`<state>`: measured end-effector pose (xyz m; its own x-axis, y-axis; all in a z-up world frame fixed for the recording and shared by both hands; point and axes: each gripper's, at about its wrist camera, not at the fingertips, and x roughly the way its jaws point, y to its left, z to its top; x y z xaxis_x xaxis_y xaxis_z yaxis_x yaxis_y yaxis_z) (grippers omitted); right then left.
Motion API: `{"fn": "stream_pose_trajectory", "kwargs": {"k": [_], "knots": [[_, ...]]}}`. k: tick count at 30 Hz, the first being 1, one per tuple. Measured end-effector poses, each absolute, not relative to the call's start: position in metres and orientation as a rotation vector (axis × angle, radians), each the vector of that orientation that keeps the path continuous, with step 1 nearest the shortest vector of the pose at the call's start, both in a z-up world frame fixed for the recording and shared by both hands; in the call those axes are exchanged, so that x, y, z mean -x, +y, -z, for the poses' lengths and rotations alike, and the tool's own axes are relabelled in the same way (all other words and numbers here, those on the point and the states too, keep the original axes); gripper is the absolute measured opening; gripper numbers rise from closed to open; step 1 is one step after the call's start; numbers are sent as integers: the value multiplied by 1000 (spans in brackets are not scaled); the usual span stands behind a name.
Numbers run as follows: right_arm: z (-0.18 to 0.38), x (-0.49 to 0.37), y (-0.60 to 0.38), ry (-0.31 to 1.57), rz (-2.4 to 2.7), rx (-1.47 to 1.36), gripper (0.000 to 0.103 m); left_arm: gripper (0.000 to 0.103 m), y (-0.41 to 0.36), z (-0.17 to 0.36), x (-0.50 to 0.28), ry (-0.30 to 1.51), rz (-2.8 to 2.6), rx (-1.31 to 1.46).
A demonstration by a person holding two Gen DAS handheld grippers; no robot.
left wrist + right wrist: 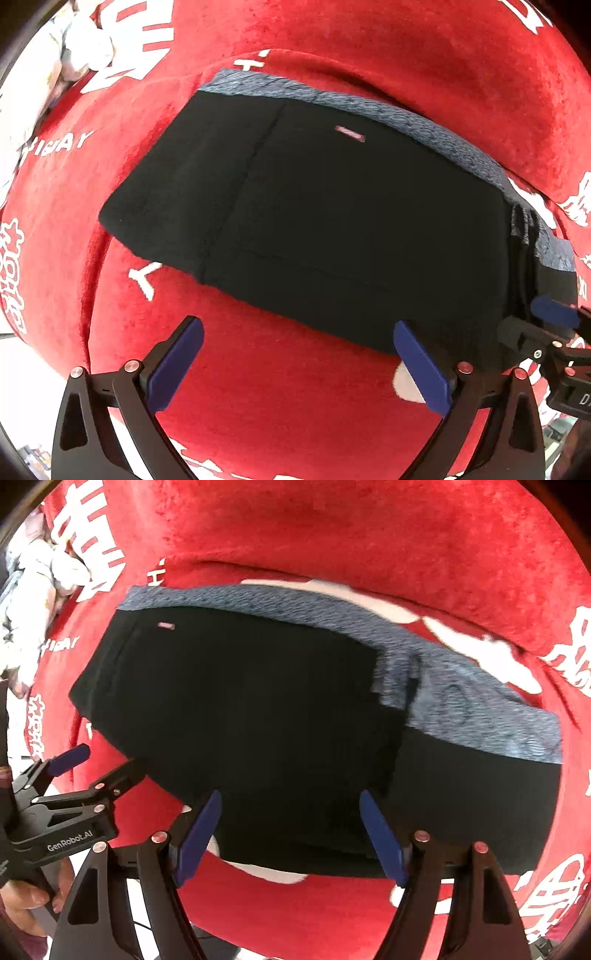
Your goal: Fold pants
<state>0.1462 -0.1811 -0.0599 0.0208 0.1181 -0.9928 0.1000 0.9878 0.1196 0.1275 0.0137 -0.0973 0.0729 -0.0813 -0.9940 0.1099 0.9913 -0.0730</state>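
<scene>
Black pants (314,206) with a grey-blue waistband (406,114) lie folded into a compact rectangle on a red cloth. They also show in the right wrist view (258,709), waistband (480,709) at the far right. My left gripper (299,328) is open and empty, just in front of the pants' near edge. My right gripper (290,801) is open, its fingers over the near edge of the pants, holding nothing. The right gripper also shows at the right edge of the left wrist view (546,325). The left gripper shows at the left of the right wrist view (99,760).
A red velvet cloth with white lettering (258,387) covers the table. A crumpled pale garment (74,48) lies at the far left; it also shows in the right wrist view (37,583). A hand (33,897) holds the left gripper.
</scene>
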Motion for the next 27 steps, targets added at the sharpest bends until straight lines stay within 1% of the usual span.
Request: {"fn": "stream_pose_trajectory", "kwargs": {"k": [6, 12, 15, 20, 24, 27], "knots": [[83, -142, -173, 1593, -2, -237, 80, 103, 36, 104, -128, 1501, 129, -30], [92, -138, -169, 1589, 2, -258, 82, 103, 72, 104, -136, 1492, 136, -4], [94, -139, -169, 1577, 3, -279, 83, 103, 106, 105, -150, 1491, 134, 71], [97, -139, -161, 1573, 3, -265, 87, 103, 140, 120, -164, 1538, 154, 148], [100, -139, -157, 1575, 5, -262, 89, 103, 160, 122, -174, 1502, 198, 223], [104, -143, -149, 1579, 5, -256, 90, 103, 177, 125, -186, 1486, 270, 383]]}}
